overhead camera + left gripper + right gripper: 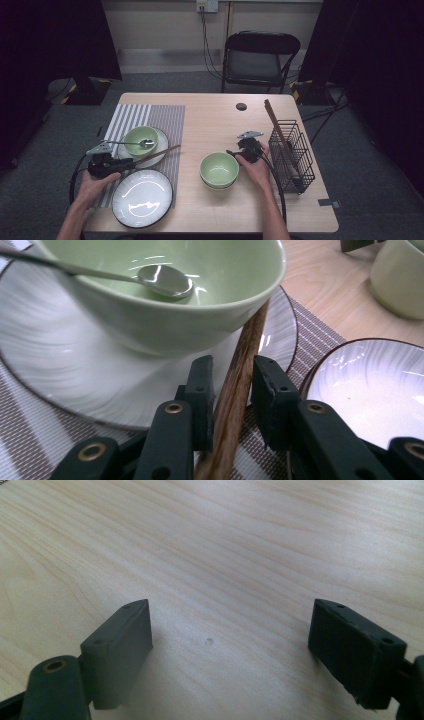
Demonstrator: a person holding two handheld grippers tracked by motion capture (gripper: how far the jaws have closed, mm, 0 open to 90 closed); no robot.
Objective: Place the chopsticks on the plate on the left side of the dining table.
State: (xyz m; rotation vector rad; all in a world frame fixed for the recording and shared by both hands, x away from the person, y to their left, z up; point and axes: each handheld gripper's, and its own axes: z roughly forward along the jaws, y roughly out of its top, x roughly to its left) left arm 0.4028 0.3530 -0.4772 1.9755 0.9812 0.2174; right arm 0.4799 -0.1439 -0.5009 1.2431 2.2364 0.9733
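My left gripper (129,162) (232,362) lies low at the left of the striped placemat (135,117). A pair of brown chopsticks (160,154) (245,355) runs between its jaws, against one pad with a thin gap at the other. Their far end leans on the white plate (162,141) (60,365) under a green bowl (140,136) (165,325). A metal spoon (127,143) (165,280) rests in that bowl. My right gripper (235,151) (230,630) stands wide open over bare wood, just right of stacked green bowls (219,169) (400,280).
A dark-rimmed white plate (142,197) (370,385) sits near the front edge by my left hand. A black wire basket (292,155) at the right holds more chopsticks (275,125). A small black disc (241,106) lies at the back; a folding chair (260,57) stands beyond.
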